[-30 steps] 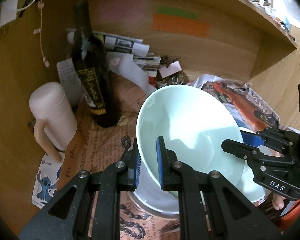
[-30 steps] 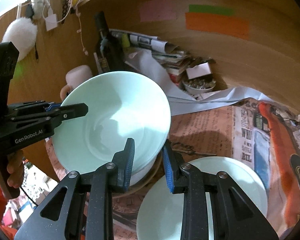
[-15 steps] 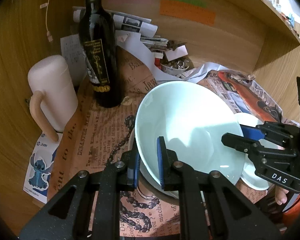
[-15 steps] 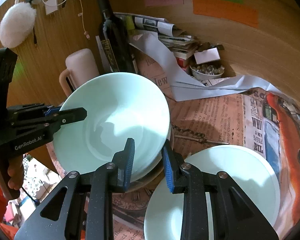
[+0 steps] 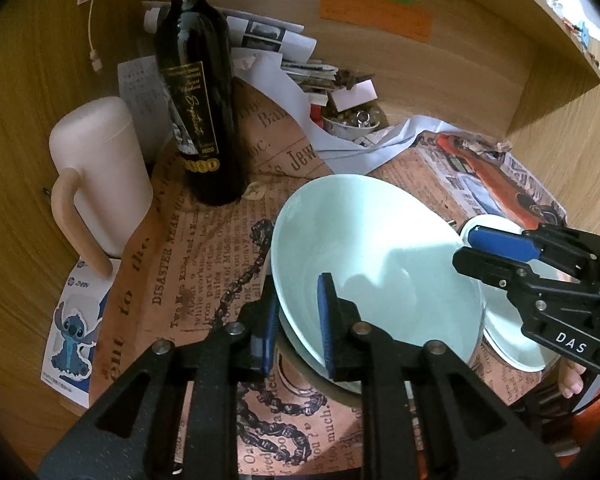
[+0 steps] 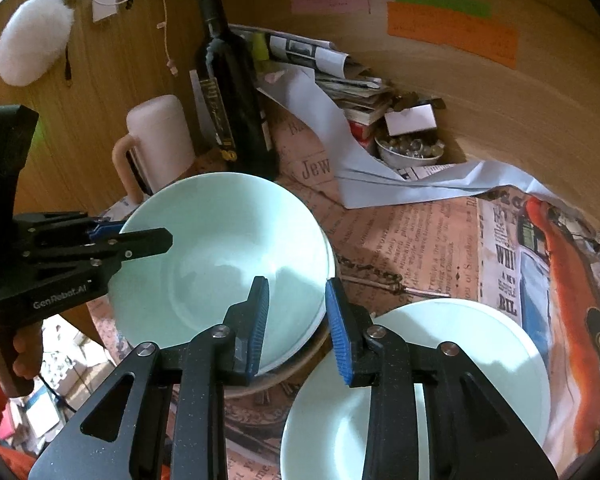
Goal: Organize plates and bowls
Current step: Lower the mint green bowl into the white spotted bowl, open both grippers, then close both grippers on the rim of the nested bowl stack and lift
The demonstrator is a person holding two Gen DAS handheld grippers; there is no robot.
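The pale green bowl (image 5: pixel 374 264) sits nested on a stack of dishes on the newspaper-covered desk (image 5: pixel 204 240), beside the plate (image 6: pixel 452 360). The left tongs (image 5: pixel 296 320) straddle its near rim and their jaws have just been easing apart; I judge the pads barely released. The right tongs (image 6: pixel 296 320) are also parting, with the bowl's right rim between them, unpinched. Stacking looks nearly done; next, both should back off without tipping it.

A pale mint bowl (image 6: pixel 220 264) sits tilted atop a stack of dishes, with a matching flat plate (image 6: pixel 472 360) at its four o'clock
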